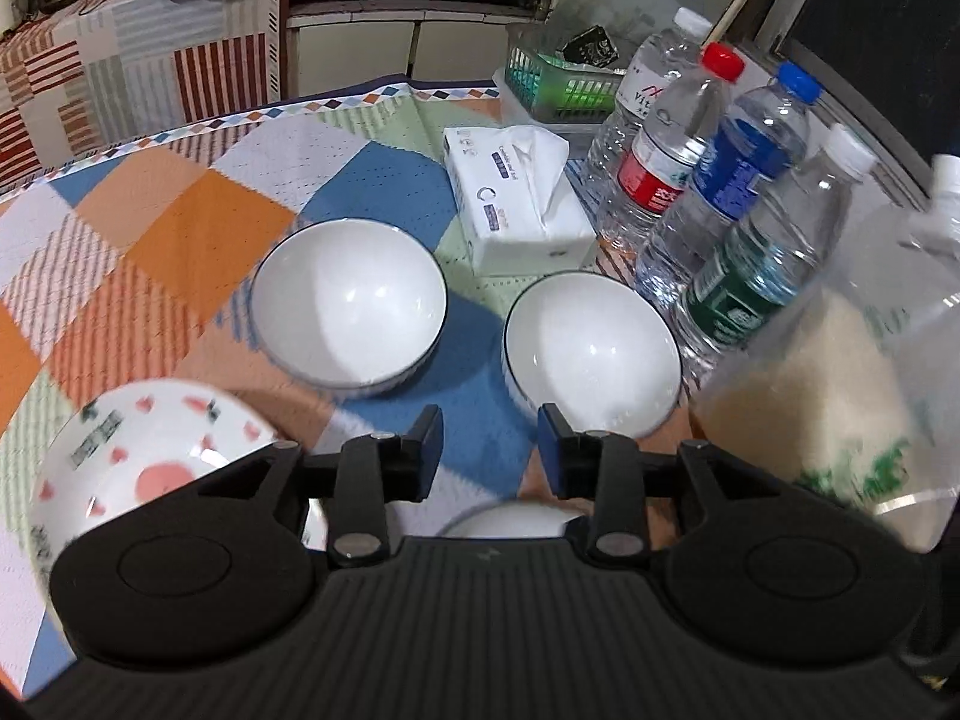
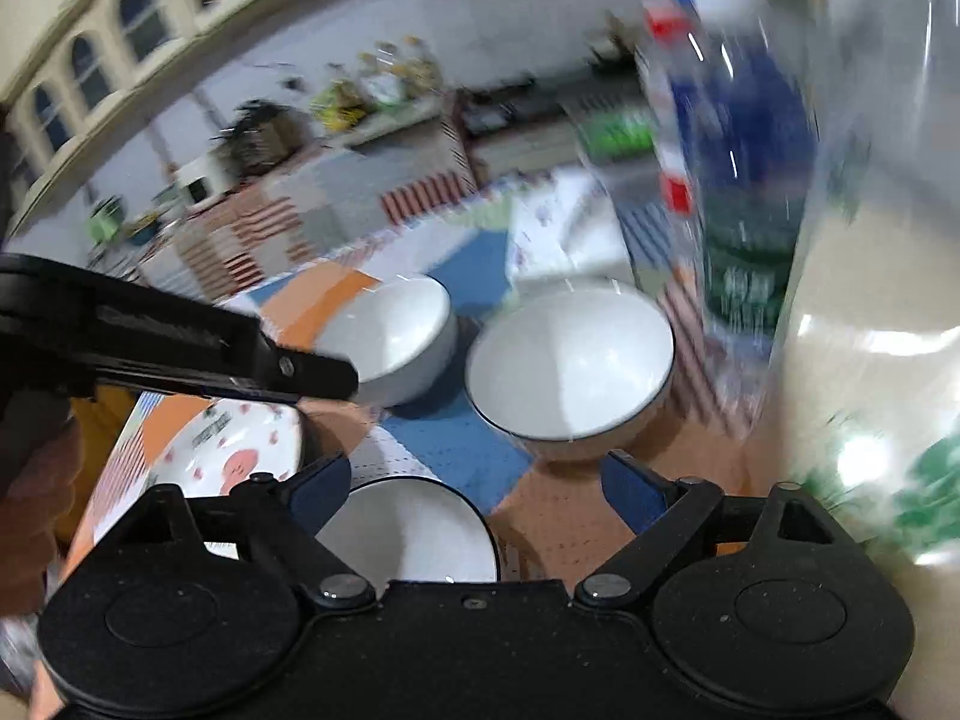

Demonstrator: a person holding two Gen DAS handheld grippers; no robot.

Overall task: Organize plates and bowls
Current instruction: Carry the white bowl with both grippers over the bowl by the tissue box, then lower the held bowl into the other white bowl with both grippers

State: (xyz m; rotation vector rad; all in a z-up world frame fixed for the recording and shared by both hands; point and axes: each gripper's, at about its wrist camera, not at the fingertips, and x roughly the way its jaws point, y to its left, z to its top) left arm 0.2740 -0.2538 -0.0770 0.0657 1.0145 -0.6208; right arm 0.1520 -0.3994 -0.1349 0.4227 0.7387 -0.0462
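Checked patchwork tablecloth (image 1: 180,222) in orange, blue and pale green; used white tissue pack (image 1: 516,198) as landmark. Noted two plain white ceramic bowls with thin dark rims, upright and apart: one (image 1: 348,312) just front-left of tissue pack, other (image 1: 591,354) just in front of it, close beside row of clear plastic water bottles (image 1: 720,180). Found white dish with pink and dark print (image 1: 144,444) further front-left of tissue pack, partly hidden by gripper body. Saw third dark-rimmed white bowl (image 2: 414,531) nearest, well in front of tissue pack, under right gripper (image 2: 474,483). Left gripper (image 1: 489,450): blue pads parted by small gap, nothing between, raised above cloth. Right gripper: jaws spread wide, empty, view heavily blurred. Large translucent container (image 1: 840,390) right of bowls, contents unclear.
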